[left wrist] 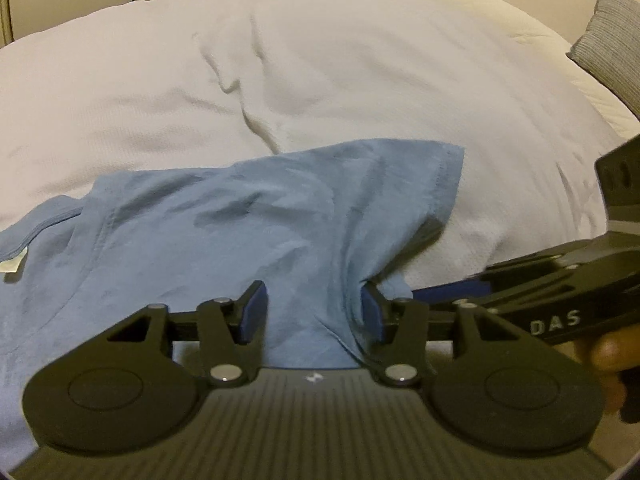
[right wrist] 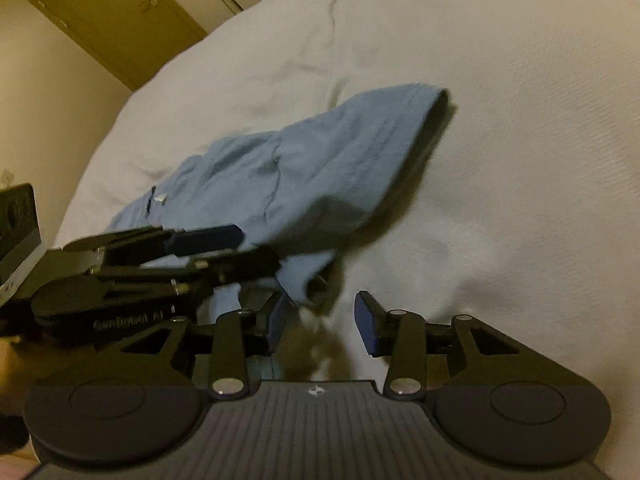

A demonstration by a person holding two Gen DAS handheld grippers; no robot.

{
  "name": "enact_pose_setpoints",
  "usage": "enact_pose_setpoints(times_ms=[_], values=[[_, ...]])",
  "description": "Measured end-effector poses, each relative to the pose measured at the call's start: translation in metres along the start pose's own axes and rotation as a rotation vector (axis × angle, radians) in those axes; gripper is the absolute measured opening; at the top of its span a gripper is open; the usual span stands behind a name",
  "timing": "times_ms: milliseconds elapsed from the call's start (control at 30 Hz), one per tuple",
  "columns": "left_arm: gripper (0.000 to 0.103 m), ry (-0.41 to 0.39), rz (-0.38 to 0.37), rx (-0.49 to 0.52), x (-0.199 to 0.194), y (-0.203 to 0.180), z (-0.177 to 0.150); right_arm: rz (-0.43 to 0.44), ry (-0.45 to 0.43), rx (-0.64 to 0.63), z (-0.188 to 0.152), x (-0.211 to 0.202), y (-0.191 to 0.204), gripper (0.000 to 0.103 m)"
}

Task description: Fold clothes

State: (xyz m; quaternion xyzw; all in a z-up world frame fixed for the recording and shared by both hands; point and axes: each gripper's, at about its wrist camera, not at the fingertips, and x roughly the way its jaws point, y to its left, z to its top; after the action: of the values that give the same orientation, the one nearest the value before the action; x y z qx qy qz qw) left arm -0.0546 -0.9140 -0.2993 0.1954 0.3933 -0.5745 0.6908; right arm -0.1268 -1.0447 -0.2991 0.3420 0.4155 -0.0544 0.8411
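Between the fingers of the left gripper (left wrist: 312, 312) runs the near edge of the blue T-shirt (left wrist: 248, 216), its sleeve spread ahead on the white bedspread (left wrist: 360, 60). Those jaws stand wide, cloth between them but not pinched. Just right of it, the right gripper (right wrist: 324, 318) is also wide, the sleeve's lower corner hanging in front of its left finger. Best to close each on a single hem, then lift evenly so the fabric stays taut.
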Motion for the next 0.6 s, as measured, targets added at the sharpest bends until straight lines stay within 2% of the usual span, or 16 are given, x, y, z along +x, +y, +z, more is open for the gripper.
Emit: enact_pose_setpoints(times_ms=[67, 133, 167, 200, 233, 433, 500, 600], values=[[0.045, -0.007, -0.005, -0.019, 0.000, 0.006, 0.001, 0.018, -0.008, 0.002, 0.001, 0.008, 0.001, 0.041], [0.045, -0.015, -0.008, -0.027, -0.005, 0.008, 0.001, 0.024, 0.005, 0.001, 0.004, 0.012, -0.001, 0.024], [0.045, -0.018, -0.008, -0.021, -0.007, 0.007, 0.002, 0.028, 0.012, -0.001, 0.006, 0.011, -0.003, 0.024], [0.045, -0.021, -0.009, -0.016, -0.009, 0.007, 0.002, 0.026, 0.016, -0.008, 0.007, 0.009, -0.003, 0.006], [0.045, -0.024, -0.007, -0.011, -0.012, 0.006, 0.003, 0.016, 0.020, -0.023, 0.008, 0.005, -0.002, 0.002], [0.047, -0.035, -0.017, 0.048, -0.027, -0.008, 0.003, -0.145, 0.018, -0.112, 0.004, -0.057, -0.006, 0.002], [0.047, -0.023, -0.026, 0.098, -0.024, -0.021, 0.001, -0.171, 0.024, -0.100, 0.003, -0.075, -0.016, 0.001], [0.047, -0.002, -0.039, 0.163, -0.016, -0.040, -0.004, -0.209, 0.013, -0.126, 0.006, -0.090, -0.015, 0.005]])
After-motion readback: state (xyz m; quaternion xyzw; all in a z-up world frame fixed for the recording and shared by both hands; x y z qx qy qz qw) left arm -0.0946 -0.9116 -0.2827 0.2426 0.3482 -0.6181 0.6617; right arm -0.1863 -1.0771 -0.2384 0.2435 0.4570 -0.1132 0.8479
